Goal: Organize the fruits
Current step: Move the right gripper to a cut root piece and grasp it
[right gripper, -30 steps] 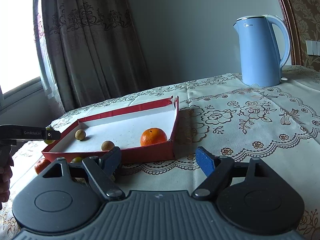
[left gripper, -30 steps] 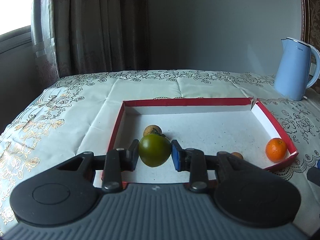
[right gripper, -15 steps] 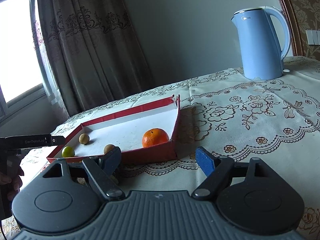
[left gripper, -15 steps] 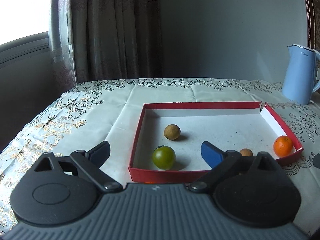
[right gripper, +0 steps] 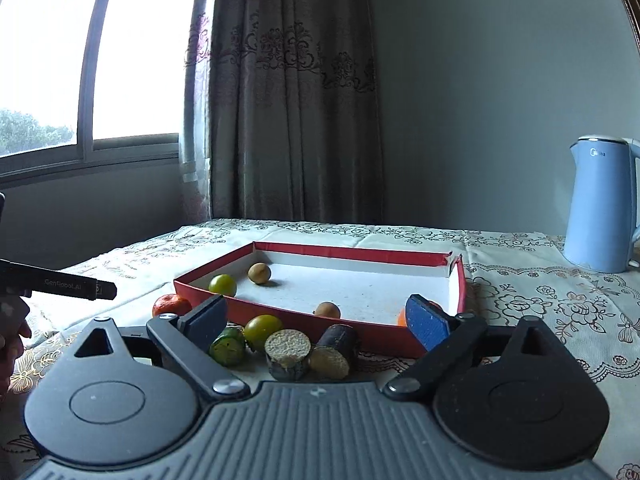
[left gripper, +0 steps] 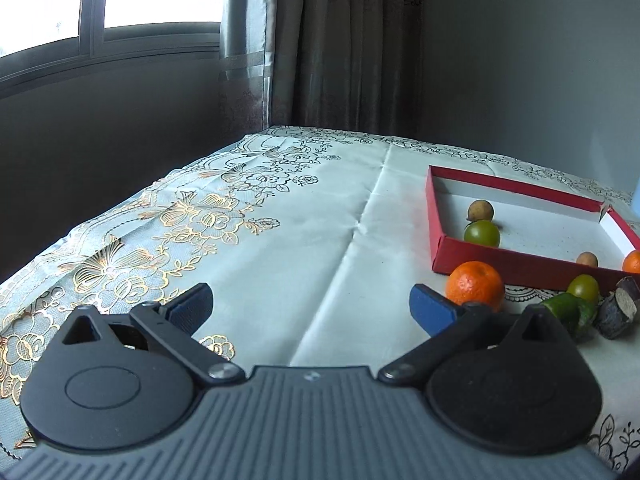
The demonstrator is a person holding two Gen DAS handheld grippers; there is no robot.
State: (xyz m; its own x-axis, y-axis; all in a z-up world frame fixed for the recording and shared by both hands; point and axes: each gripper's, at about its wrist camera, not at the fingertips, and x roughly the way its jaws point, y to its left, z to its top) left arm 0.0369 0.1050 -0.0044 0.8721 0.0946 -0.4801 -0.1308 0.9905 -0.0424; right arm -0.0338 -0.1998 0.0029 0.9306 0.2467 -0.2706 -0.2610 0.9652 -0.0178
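The red tray point(left gripper: 500, 258) point(right gripper: 272, 308) holds a green fruit point(left gripper: 482, 233) point(right gripper: 223, 284), two brown longans point(left gripper: 480, 211) point(right gripper: 327, 309) and an orange point(left gripper: 633, 261). In front of it on the cloth lie another orange point(left gripper: 475, 286) point(right gripper: 172, 305), a yellow-green fruit point(right gripper: 263, 327), a cut green piece point(right gripper: 228, 346) and two dark cane stubs point(right gripper: 288, 354). My left gripper point(left gripper: 310, 308) is over bare cloth left of the tray, jaws opening wide and empty. My right gripper point(right gripper: 316, 318) faces the loose fruit, jaws opening; the pads touch nothing.
A blue kettle point(right gripper: 600, 208) stands at the back right of the table. Curtains and a window are behind. A person's hand point(right gripper: 12, 320) holds the left gripper's body point(right gripper: 60, 282) at the left edge of the right wrist view.
The left gripper let go of the green fruit in the tray, opened wide and pulled back to the left. The right gripper swung left to the fruit before the tray and opened wider.
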